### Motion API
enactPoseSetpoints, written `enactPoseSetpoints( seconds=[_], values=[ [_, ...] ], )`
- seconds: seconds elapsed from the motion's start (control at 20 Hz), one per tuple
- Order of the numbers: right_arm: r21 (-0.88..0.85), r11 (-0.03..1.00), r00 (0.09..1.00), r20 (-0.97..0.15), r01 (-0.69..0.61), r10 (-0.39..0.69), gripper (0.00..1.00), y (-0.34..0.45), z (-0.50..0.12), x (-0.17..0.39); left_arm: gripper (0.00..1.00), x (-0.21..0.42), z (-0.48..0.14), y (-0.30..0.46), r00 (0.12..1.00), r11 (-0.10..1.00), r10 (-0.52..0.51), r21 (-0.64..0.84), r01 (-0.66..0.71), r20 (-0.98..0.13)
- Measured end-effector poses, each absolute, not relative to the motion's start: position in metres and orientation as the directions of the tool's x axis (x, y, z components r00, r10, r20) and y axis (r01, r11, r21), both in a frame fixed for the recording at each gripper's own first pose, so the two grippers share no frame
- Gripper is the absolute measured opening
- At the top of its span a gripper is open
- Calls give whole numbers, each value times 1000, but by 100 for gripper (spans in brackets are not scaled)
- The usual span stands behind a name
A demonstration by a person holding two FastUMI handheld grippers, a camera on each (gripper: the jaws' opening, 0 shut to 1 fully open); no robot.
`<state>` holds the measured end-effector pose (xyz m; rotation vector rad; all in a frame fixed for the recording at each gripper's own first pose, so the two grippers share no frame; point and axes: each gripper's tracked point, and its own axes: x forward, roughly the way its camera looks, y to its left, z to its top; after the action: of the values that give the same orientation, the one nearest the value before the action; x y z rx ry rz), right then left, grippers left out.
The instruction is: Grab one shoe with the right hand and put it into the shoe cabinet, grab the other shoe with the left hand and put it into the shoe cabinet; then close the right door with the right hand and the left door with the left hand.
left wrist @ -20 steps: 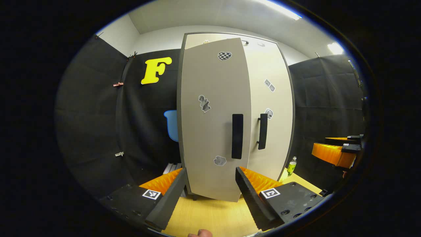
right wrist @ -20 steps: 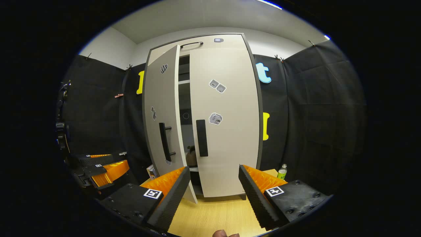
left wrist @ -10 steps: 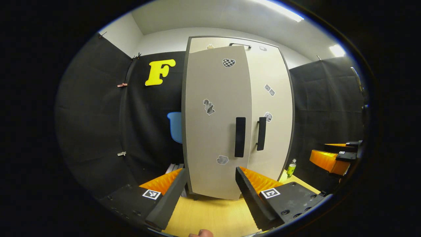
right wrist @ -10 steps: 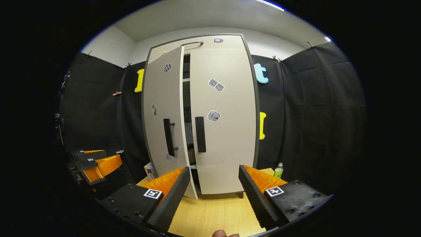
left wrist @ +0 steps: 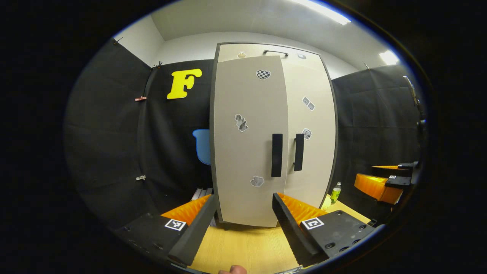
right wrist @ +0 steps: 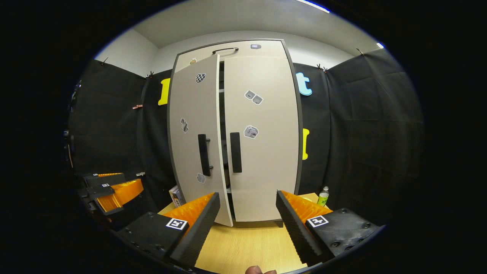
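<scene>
Shoe cabinet [right wrist: 262, 125]: left door [right wrist: 196, 129] slightly ajar, right door [right wrist: 266, 152] flush.
Left gripper [left wrist: 241, 222] and right gripper [right wrist: 247, 220] at 6 o'clock, fingers spread, empty.

One shoe cabinet [right wrist: 262, 213] stands in the booth, with two doors: the left door [right wrist: 192, 152] and the right door [right wrist: 266, 167]. Each door carries one black handle, two in all. There are two grippers, the left gripper [left wrist: 239, 224] and the right gripper [right wrist: 247, 224]. One green bottle [right wrist: 323, 196] stands beside the cabinet.
</scene>
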<state>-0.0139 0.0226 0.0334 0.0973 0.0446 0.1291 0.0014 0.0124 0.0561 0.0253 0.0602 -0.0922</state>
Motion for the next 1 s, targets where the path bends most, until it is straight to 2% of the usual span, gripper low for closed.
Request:
enactPoseSetpoints(
  seconds=[0.45,1.0],
  values=[
    [53,995,995,-28,-90,91,98,23,33,-24,95,7,49,5,987,988,-147,33,149,-64],
    [84,994,997,-23,-69,71,98,38,29,-13,95,17,50,9,988,988,-149,33,150,-47]
  ],
)
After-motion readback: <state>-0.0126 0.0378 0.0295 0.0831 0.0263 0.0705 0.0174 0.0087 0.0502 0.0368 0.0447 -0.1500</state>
